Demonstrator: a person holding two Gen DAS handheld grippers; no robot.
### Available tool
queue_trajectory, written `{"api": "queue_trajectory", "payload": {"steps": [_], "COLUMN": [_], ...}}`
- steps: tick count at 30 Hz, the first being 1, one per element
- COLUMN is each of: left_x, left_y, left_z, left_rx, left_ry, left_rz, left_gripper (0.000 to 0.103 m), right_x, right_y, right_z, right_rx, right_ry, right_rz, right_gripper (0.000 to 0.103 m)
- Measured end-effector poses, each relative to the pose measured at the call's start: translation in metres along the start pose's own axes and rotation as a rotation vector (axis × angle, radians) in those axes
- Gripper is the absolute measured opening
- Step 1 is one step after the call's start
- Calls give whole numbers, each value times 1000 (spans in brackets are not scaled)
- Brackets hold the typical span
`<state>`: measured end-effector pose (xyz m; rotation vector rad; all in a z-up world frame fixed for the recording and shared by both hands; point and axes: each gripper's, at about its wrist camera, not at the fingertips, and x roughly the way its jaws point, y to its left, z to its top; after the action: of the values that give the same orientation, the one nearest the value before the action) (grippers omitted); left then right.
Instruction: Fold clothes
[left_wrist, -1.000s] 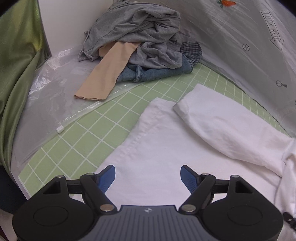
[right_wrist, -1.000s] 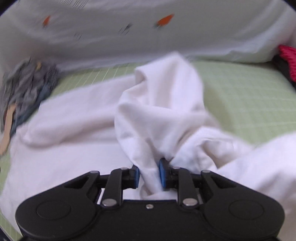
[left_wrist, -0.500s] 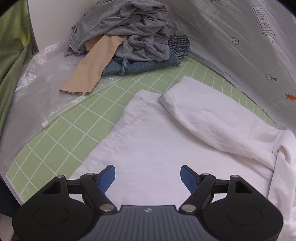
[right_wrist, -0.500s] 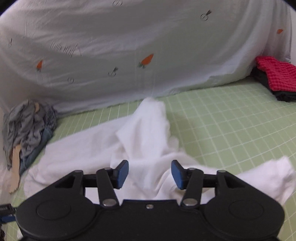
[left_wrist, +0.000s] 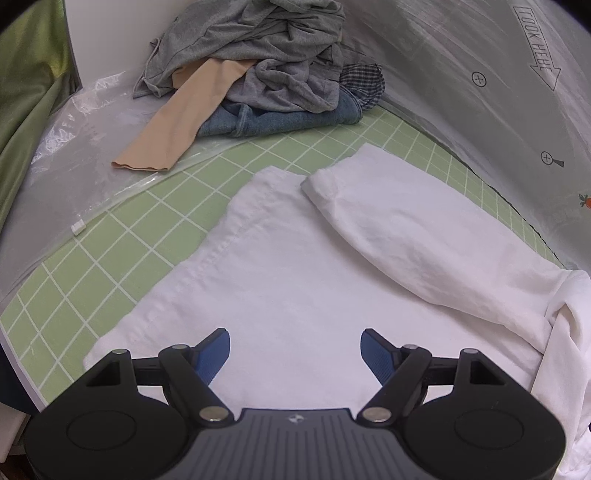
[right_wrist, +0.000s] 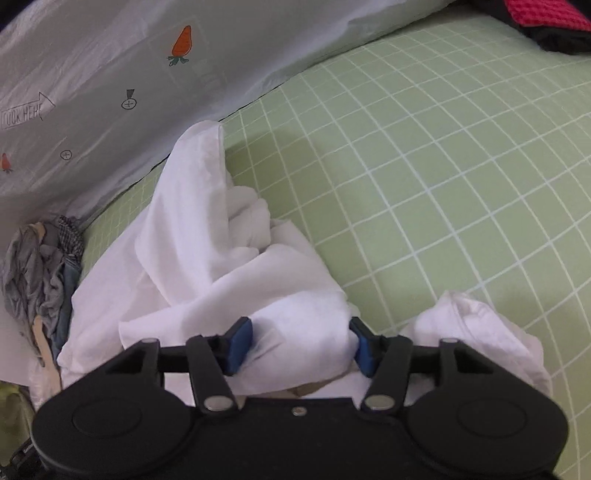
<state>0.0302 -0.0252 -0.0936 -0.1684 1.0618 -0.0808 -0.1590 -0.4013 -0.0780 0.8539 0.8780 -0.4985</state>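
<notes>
Left wrist view: the left gripper (left_wrist: 295, 350) hovered with fingers spread, holding nothing, over the white garment (left_wrist: 295, 266) spread on the green grid mat (left_wrist: 122, 251). A sleeve lay folded across it. The clothes pile (left_wrist: 258, 66) sat beyond the garment and could snag.

Right wrist view: the right gripper (right_wrist: 300, 345) stood released over bunched white cloth; closing there risked grabbing several layers. The printed sheet (right_wrist: 110, 92) hemmed the garment's far edge.

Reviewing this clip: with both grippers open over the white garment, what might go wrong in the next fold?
1. The right gripper is open over a bunched heap of the white garment; closing here may pinch several layers and fold in wrinkles.
2. The sleeve lies loosely across the body; a pull could drag it askew.
3. The clothes pile sits close by, so the garment might snag it.
</notes>
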Motion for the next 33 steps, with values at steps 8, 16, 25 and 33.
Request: {"api": "queue_trajectory", "payload": {"steps": [8,16,25,33], "left_x": [6,16,25,2], "left_y": [-32,-75,-123,-142], "left_z": [-1,0,19,-6], "left_rx": [-26,-59,54,158], "left_ry": [-15,-30,-38,-51], "left_rz": [16,28,18,-24], "left_gripper": [79,79,79,79], "right_x": [-76,-130,-102,-95], "right_y": [-5,-24,-98,-202], "right_z": [41,172,221,119], "right_rx": [-116,-361,-187,126], "right_ry": [-221,-634,-621,-444], "right_rz": [-8,-334,-418,-410], "right_gripper": [24,25,68,68]}}
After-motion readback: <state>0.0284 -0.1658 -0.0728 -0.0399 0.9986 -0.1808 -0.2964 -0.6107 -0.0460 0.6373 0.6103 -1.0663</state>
